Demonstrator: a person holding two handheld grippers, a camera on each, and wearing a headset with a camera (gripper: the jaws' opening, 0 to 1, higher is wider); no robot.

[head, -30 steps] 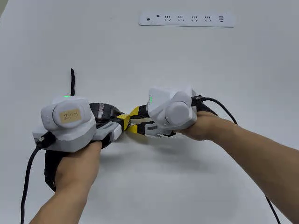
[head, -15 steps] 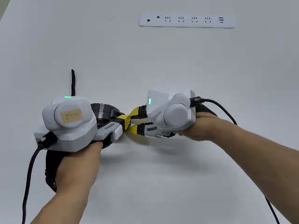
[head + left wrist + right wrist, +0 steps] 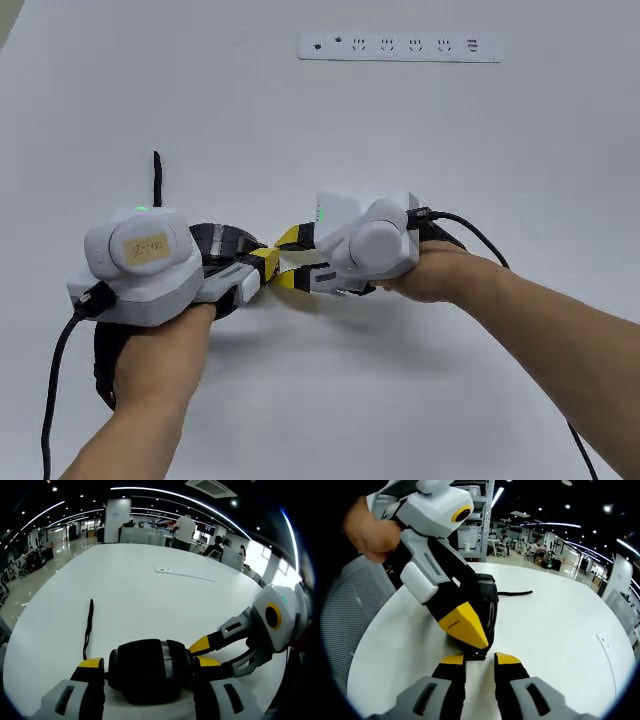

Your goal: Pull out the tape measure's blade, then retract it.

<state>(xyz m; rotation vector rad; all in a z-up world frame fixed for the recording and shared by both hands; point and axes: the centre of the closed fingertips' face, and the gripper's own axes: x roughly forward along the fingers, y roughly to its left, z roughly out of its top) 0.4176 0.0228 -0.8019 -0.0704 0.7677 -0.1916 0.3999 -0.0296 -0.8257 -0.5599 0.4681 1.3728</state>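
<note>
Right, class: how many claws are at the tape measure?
2: the left claw clamps the tape measure; the right claw sits at its front edge.

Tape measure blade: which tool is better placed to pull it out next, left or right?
Probably right. The left tool clamps the tape measure case between its jaws, so it is busy steadying it; the right tool has its tips nearly closed at the case's edge, where the blade likely emerges.

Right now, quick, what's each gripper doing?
Left gripper: closed on the tape measure.
Right gripper: slightly open, right by the tape measure, holding nothing.
</note>
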